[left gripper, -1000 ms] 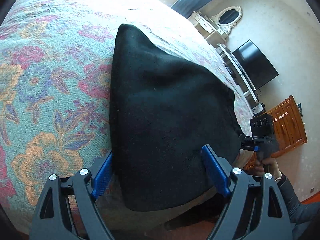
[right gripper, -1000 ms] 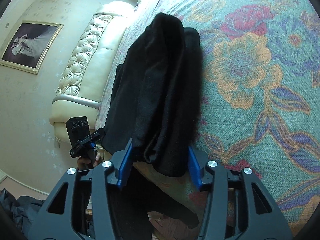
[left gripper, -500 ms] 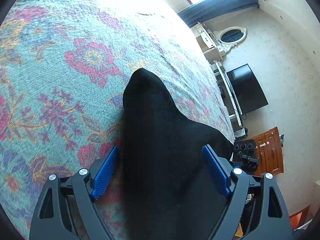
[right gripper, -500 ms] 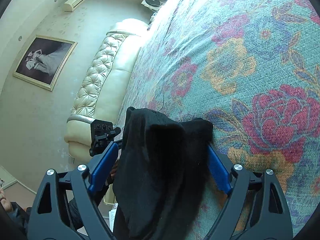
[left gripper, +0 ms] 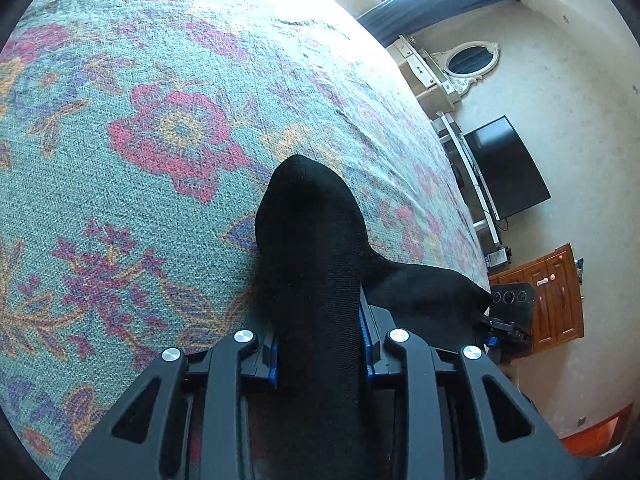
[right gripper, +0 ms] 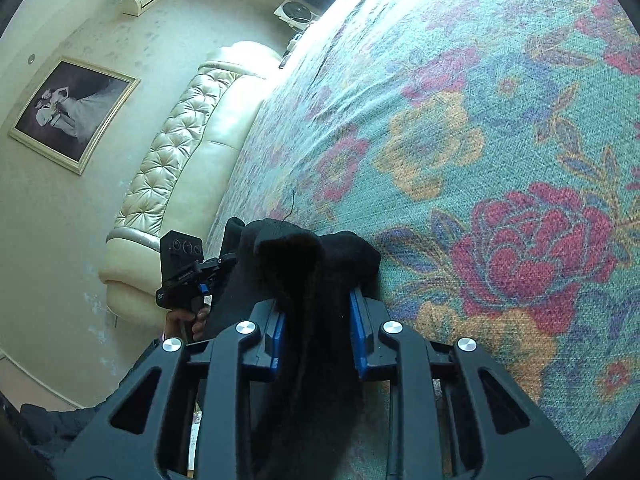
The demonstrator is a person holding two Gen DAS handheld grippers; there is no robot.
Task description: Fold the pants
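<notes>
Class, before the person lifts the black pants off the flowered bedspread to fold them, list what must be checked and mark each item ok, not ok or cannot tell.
1. Left gripper has black pants between its closing jaws: ok.
2. Right gripper closing on bunched pants: ok.
3. Both grippers hold the same garment edge: ok, cloth runs between them.
4. Grip firm enough to lift: cannot tell.
5. Bedspread not pinched with the cloth: cannot tell.
6. Bedspread beyond the pants free for folding: ok.

Floral-covered bed (left gripper: 152, 128), black pants (left gripper: 316, 248) at its edge.
</notes>
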